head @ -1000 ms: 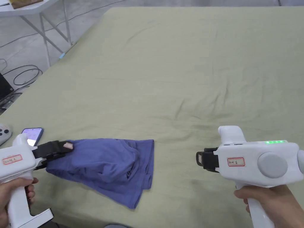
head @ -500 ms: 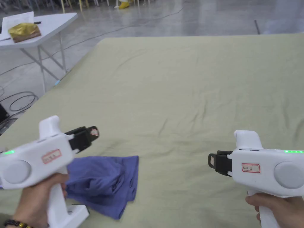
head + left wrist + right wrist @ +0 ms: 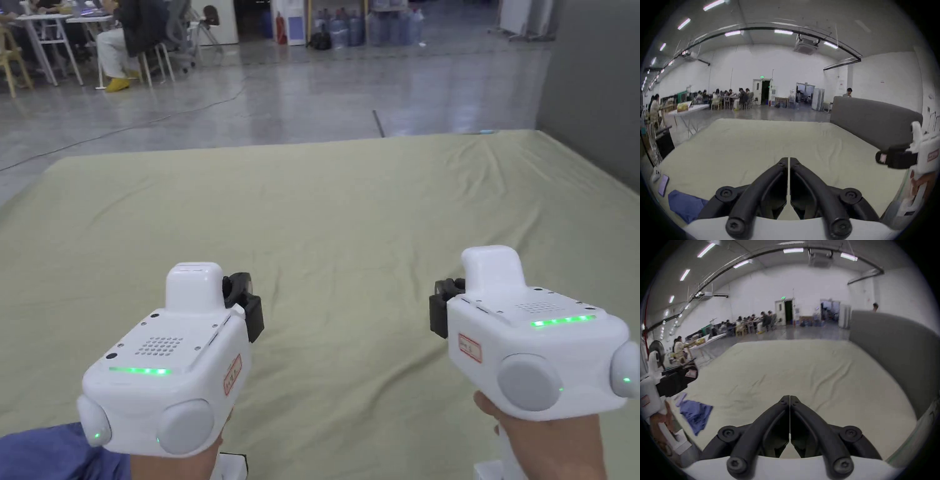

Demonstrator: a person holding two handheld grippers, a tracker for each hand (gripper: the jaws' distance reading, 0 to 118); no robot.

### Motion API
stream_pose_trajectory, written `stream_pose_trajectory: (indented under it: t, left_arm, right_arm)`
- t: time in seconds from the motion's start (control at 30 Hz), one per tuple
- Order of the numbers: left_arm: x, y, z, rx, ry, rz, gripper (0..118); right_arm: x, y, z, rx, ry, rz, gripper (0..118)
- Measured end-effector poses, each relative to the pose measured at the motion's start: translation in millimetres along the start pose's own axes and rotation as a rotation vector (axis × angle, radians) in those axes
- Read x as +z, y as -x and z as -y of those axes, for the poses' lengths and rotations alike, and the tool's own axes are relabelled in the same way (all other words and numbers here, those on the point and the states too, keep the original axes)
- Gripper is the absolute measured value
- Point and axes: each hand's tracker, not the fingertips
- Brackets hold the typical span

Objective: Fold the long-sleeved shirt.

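— Two grippers, and both are up in the air with nothing in them. Why?

— Because I think the folding is done. My left gripper has its jaws pressed together, with no cloth between them. My right gripper is the same, closed tight on nothing.

— So where is the shirt?

— The blue long-sleeved shirt lies in a small bundle on the green bed sheet, near my edge of the bed, down on my left side. From my head I can just see one corner of it, under my left gripper. Nothing is touching it.

— Is it folded well?

— It looks small and stacked, but a bit lumpy. I can't see the sleeves, so I guess they are tucked inside.

— Why hold the grippers side by side like that?

— I point them both out over the bed, well apart, so they stay off the shirt and don't mess it up. It looks like a resting pose to me.

— What else is on the bed?

— A phone and a little white controller sit past the shirt, near the left edge. They are out of the way.
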Motion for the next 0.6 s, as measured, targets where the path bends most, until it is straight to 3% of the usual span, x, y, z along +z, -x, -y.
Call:
stream_pose_trajectory:
  t: [0.17, 0.27, 0.33, 0.43, 0.6]
  left_arm:
    - [0, -20, 23, -0.064, -0.033, -0.068, 1]
    - [4, -25, 35, -0.036, -0.049, -0.084, 1]
    - [8, -23, 42, -0.025, -0.081, -0.116, 1]
    - [6, -26, 54, -0.132, -0.077, -0.179, 1]
    - [16, -24, 71, -0.066, -0.173, -0.178, 1]
  right_arm:
    - [6, -14, 12, 0.066, -0.144, 0.115, 3]
    - [9, -15, 23, 0.078, -0.192, 0.16, 3]
    - [10, -14, 32, 0.071, -0.223, 0.152, 3]
    - [12, -10, 47, 0.062, -0.279, 0.154, 3]
    - [7, -3, 75, 0.055, -0.328, 0.148, 3]
